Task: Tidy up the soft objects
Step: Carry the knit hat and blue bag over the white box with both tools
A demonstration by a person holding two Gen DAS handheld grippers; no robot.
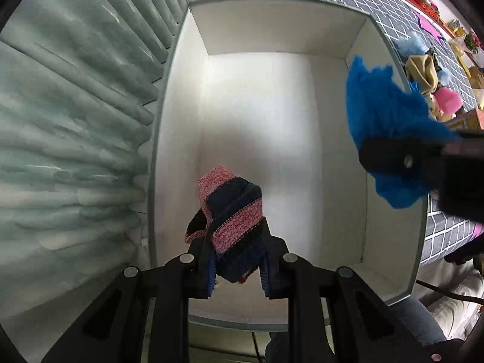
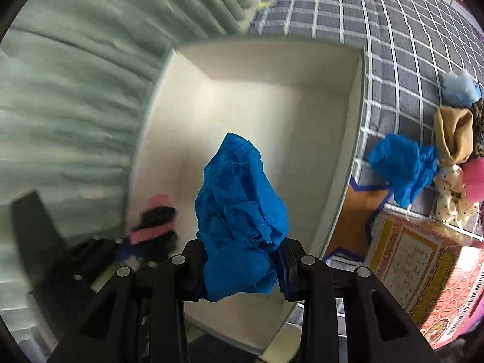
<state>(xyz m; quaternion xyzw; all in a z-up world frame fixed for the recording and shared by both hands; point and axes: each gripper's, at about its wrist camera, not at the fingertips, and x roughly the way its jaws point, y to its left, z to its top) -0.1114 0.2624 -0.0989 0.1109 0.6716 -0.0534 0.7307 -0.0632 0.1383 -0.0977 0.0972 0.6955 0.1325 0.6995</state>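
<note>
Left wrist view: both items poised over the white box [image 1: 187, 96], drop-off step.
Left gripper [image 1: 237, 267] clamps the striped sock [image 1: 233, 208], right gripper [image 2: 242, 267] the blue cloth [image 2: 239, 199]; release next.

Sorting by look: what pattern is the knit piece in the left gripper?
Knit piece: pink-red and dark navy stripes, clearest in the left wrist view.

Both cameras look steeply down along their claws, close above the same white box [image 1: 272, 30] on the checked bed cover [image 2: 393, 45]. The left view hangs over the box's near left part; the right view sits further right, also catching the pile of soft things [image 2: 453, 139] beside it. Each view shows the other claw.
</note>
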